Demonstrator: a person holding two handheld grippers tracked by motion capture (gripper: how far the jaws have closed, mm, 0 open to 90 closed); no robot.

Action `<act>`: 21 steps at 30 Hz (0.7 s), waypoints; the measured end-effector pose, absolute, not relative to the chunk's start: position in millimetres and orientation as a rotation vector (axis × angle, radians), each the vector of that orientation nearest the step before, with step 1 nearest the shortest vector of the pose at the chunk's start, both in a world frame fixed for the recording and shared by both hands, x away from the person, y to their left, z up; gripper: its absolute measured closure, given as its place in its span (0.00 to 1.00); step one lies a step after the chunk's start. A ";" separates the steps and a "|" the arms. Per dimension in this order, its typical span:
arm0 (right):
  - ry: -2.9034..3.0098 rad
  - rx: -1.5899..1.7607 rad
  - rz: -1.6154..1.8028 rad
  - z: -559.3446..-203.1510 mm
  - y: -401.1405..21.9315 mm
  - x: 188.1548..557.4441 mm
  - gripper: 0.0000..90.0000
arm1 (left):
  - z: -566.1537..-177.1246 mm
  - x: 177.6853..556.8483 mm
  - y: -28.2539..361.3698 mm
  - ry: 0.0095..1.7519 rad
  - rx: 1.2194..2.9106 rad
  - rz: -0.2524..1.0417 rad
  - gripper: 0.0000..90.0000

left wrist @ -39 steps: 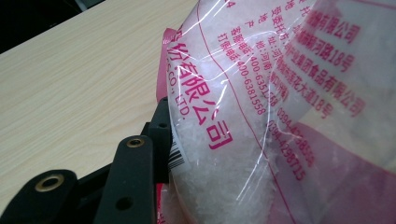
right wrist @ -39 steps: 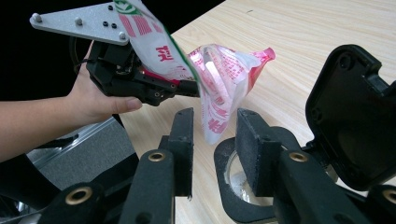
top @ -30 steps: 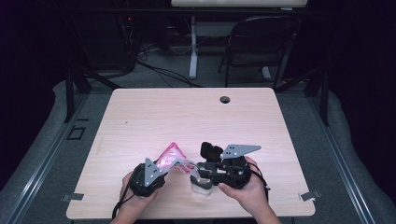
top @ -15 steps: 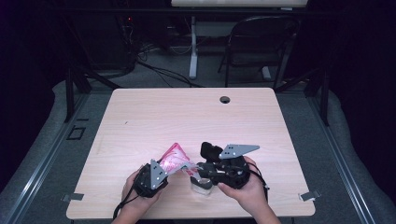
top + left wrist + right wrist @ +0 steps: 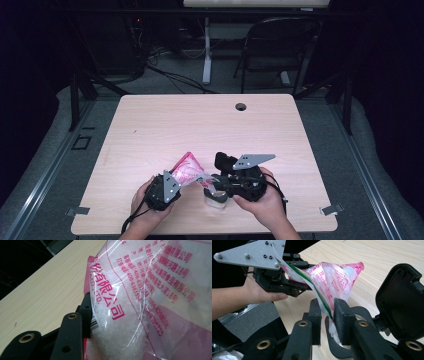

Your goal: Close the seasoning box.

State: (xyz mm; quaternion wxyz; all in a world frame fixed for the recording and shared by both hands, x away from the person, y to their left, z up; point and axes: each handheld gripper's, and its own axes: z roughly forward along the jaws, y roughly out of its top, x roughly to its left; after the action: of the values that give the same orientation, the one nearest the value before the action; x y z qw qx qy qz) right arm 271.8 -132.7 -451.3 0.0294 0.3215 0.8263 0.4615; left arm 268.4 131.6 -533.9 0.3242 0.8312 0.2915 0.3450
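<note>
Basically pouring: the left tool [image 5: 167, 184] is pinching the pink-printed bag [image 5: 187, 169] of white crystals, tilted over the tabletop [image 5: 200, 125], jaws partly closed on it. The right tool [image 5: 327, 312] is closing its jaws around the bag's torn corner, seemingly just gripping, above the small jar [image 5: 216, 197]; keep that corner steady over the opening

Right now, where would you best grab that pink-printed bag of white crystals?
By its flat top strip, I'd say. The bag hangs stretched between the left gripper and the right gripper, whose jaws have just been closing on that thin green-striped edge. Come from the edge side; the bulging middle would slip.
</note>
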 end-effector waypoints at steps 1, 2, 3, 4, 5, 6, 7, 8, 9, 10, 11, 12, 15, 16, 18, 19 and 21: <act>2.554 0.990 1.419 -451.3 -132.7 272.1 0.87 | -533.3 268.4 131.4 0.758 2.187 0.912 0.65; 2.558 0.987 1.417 -451.5 -132.5 272.2 0.88 | -533.1 268.3 131.1 0.755 2.186 0.918 0.65; 2.561 0.986 1.416 -451.6 -132.3 272.2 0.89 | -532.7 268.3 130.8 0.750 2.189 0.923 0.65; 2.562 0.989 1.413 -451.7 -132.0 272.1 0.90 | -532.3 268.2 130.5 0.746 2.191 0.933 0.65; 2.564 0.990 1.411 -451.8 -131.9 272.1 0.91 | -531.6 268.1 130.3 0.742 2.197 0.937 0.65; 2.566 0.990 1.411 -451.8 -132.0 272.3 0.92 | -531.1 268.1 130.2 0.736 2.201 0.945 0.65; 2.567 0.990 1.410 -451.8 -132.1 272.3 0.93 | -530.8 268.1 130.0 0.733 2.204 0.952 0.65; 2.569 0.989 1.406 -451.8 -132.3 272.4 0.95 | -530.3 268.1 129.8 0.729 2.206 0.964 0.65; 2.572 0.987 1.403 -451.7 -132.6 272.4 0.96 | -530.1 268.0 129.4 0.730 2.204 0.968 0.65; 2.574 0.982 1.404 -451.7 -132.6 272.4 0.97 | -529.5 268.0 129.4 0.725 2.207 0.975 0.65; 2.573 0.978 1.407 -451.9 -132.4 272.2 0.98 | -528.7 268.0 129.1 0.723 2.211 0.980 0.65; 2.573 0.972 1.404 -451.8 -132.3 272.0 1.00 | -528.3 268.1 128.8 0.720 2.213 0.985 0.65; 2.579 0.965 1.398 -452.1 -132.1 272.0 1.00 | -526.5 268.3 128.4 0.706 2.222 1.013 0.65; 2.582 0.960 1.397 -452.4 -131.9 272.0 1.00 | -525.7 268.5 128.4 0.697 2.226 1.024 0.65; 2.589 0.952 1.386 -453.0 -132.1 272.4 1.00 | -524.9 268.6 128.4 0.687 2.229 1.040 0.65; 2.592 0.951 1.381 -453.2 -132.3 272.6 1.00 | -524.1 268.6 128.4 0.688 2.233 1.045 0.65; 2.601 0.945 1.373 -453.3 -132.7 273.0 1.00 | -522.9 269.1 128.7 0.683 2.235 1.054 0.65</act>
State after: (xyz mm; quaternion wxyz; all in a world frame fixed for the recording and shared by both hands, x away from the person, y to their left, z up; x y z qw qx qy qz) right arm 273.0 -132.7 -453.3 0.0264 0.3058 0.8417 0.4442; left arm 269.1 128.7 -522.9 0.2849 0.8357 0.2554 0.3940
